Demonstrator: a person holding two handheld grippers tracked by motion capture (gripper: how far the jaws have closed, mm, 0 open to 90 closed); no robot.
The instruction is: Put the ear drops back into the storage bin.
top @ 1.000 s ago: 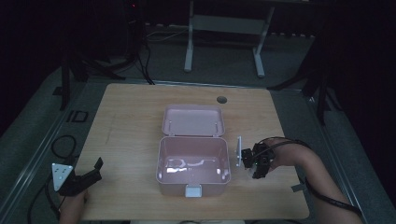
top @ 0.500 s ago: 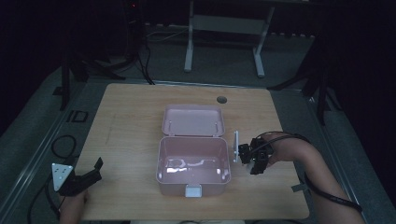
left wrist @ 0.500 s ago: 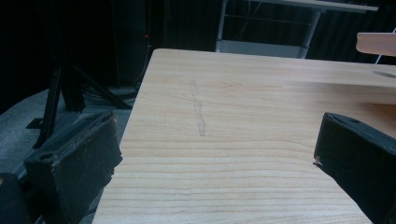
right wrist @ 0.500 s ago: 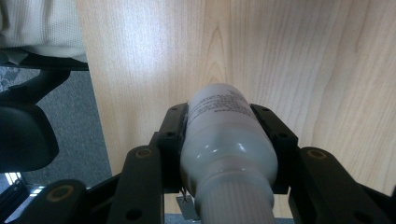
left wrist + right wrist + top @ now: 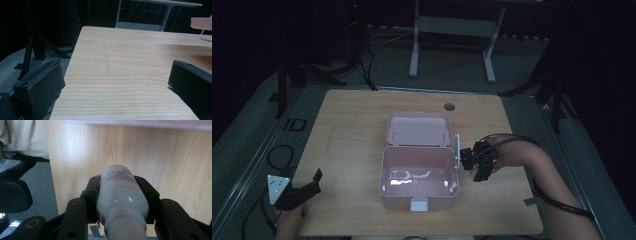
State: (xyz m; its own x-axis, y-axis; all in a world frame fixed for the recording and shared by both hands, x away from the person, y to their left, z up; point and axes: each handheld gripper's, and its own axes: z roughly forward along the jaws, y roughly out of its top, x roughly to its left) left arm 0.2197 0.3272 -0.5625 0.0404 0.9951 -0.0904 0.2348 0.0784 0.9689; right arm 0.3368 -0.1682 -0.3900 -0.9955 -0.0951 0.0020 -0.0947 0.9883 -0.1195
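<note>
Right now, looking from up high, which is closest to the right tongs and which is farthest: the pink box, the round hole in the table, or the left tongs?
From the right tongs:
1. Pink box, right beside them, mid-table.
2. Round hole, farther back near the table's far edge.
3. Left tongs, farthest, across at the near left corner.

We see small dark print on the white plastic bottle (image 5: 121, 195) at the frame's centre, too blurred to read.

Wooden table (image 5: 362, 125) beneath the right gripper (image 5: 478, 172), 1 round cable hole (image 5: 449, 106) behind it, white frame (image 5: 452, 25) farther back, black chair (image 5: 13, 195) ahead-left of it.
</note>
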